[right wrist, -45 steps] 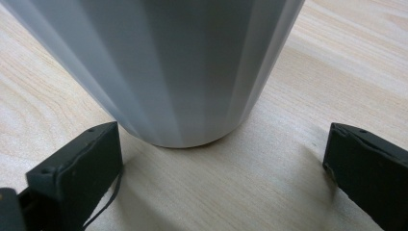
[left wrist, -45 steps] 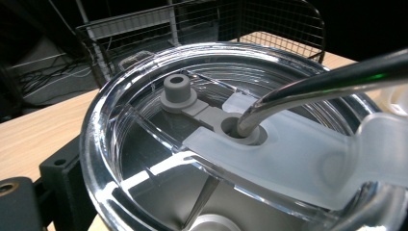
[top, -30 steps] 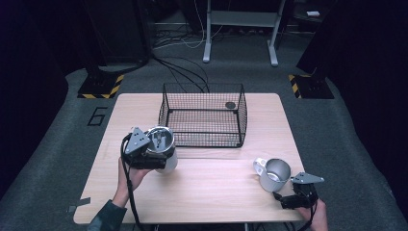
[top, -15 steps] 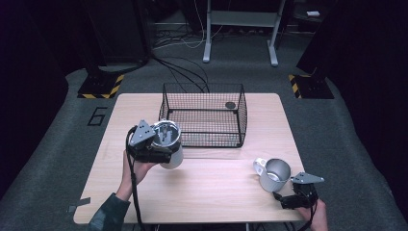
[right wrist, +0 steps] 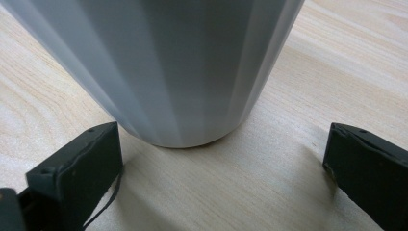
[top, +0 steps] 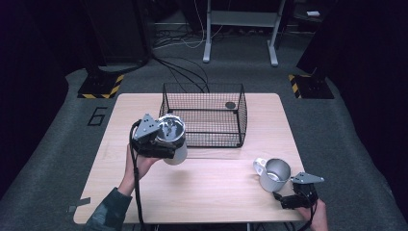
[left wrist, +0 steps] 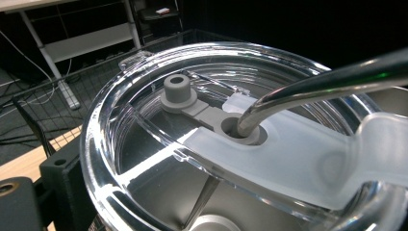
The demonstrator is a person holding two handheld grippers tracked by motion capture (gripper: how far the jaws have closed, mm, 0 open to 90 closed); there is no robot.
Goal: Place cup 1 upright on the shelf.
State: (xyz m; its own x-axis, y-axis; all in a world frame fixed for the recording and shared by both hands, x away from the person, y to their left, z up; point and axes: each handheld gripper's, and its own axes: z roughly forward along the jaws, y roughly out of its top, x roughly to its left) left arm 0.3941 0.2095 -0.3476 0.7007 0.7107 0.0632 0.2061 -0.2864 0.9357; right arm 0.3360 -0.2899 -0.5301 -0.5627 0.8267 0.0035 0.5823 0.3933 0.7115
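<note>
Lifted clear of the table (top: 202,192) over the past second, the lidded tumbler (top: 173,139) now rides toward the wire basket (top: 202,115), pinched in the left gripper (top: 151,139) — likely bound for the basket. One metal straw (left wrist: 317,86) pierces its clear lid (left wrist: 144,120). Rightward, one steel mug (top: 274,173) stands just beyond the right gripper (top: 298,195), jaws spread wide. Two cups, one basket.
</note>
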